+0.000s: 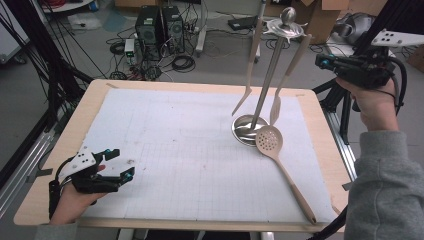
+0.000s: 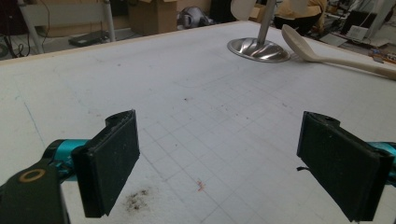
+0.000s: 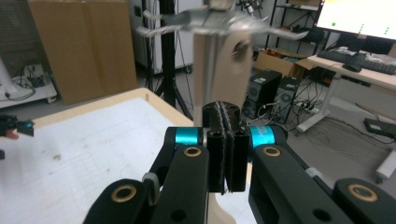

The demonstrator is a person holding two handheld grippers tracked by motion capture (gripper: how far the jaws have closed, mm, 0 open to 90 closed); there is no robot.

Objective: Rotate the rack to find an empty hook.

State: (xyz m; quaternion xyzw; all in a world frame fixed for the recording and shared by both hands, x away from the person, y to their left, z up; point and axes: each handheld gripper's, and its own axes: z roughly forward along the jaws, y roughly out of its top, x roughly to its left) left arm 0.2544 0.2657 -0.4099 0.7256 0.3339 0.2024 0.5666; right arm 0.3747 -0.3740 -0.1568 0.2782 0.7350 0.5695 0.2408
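A steel utensil stand (image 1: 248, 131) rises from a round base at the mat's right. Two wooden utensils hang from its top hooks, one on the left (image 1: 250, 70) and one on the right (image 1: 287, 75). A slotted wooden spoon (image 1: 277, 155) lies on the mat, its bowl against the base. My right gripper (image 1: 321, 61) is held high, right of the stand's top, with its jaws shut and nothing between them. In the right gripper view its pads (image 3: 219, 140) meet in front of a hanging wooden handle (image 3: 224, 65). My left gripper (image 1: 123, 163) rests open at the mat's near left corner, nothing between its fingers (image 2: 112, 163).
A white gridded mat (image 1: 175, 140) covers the wooden table (image 1: 75, 135). Computer towers (image 1: 160, 25), cables and cardboard boxes lie on the floor beyond the far edge. Black frame legs (image 1: 340, 100) stand off the table's right side. A dark smudge (image 2: 137, 199) marks the mat by the left gripper.
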